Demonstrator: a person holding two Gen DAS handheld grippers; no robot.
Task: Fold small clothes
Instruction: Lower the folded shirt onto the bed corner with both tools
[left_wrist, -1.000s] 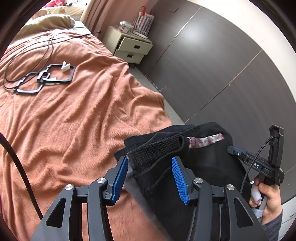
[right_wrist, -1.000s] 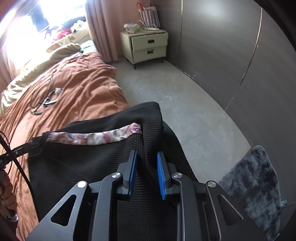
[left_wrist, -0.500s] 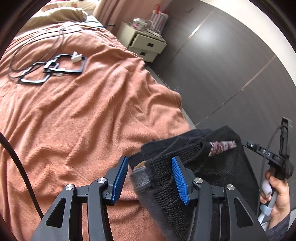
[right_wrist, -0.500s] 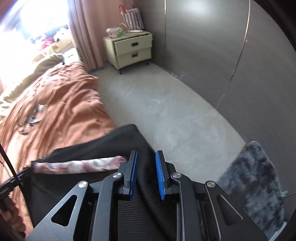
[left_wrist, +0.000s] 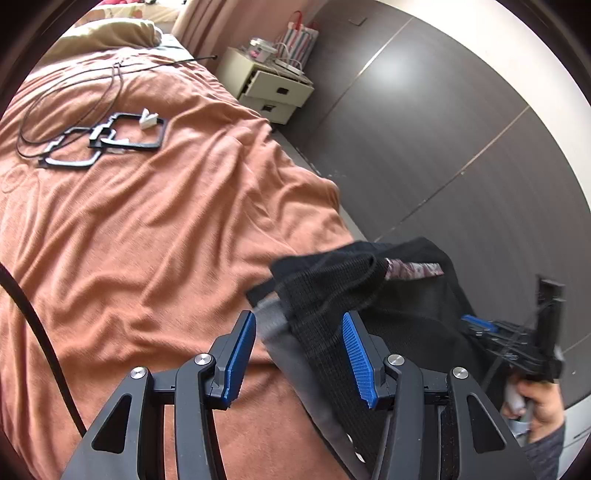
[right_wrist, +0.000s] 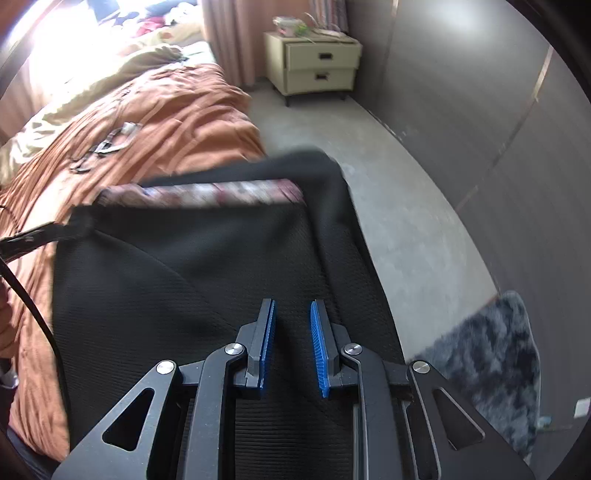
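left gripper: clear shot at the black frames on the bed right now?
Probably not: left gripper has the black garment bunched between its fingers, and the black frames lie far up the orange bedspread.

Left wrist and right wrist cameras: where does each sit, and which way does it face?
Left wrist: on the left gripper, facing down across the orange bedspread; a hand holds the right gripper at right.
Right wrist: on the right gripper, jaws closing on the black garment, facing the floor.
Shared: garment, bedspread, nightstand.
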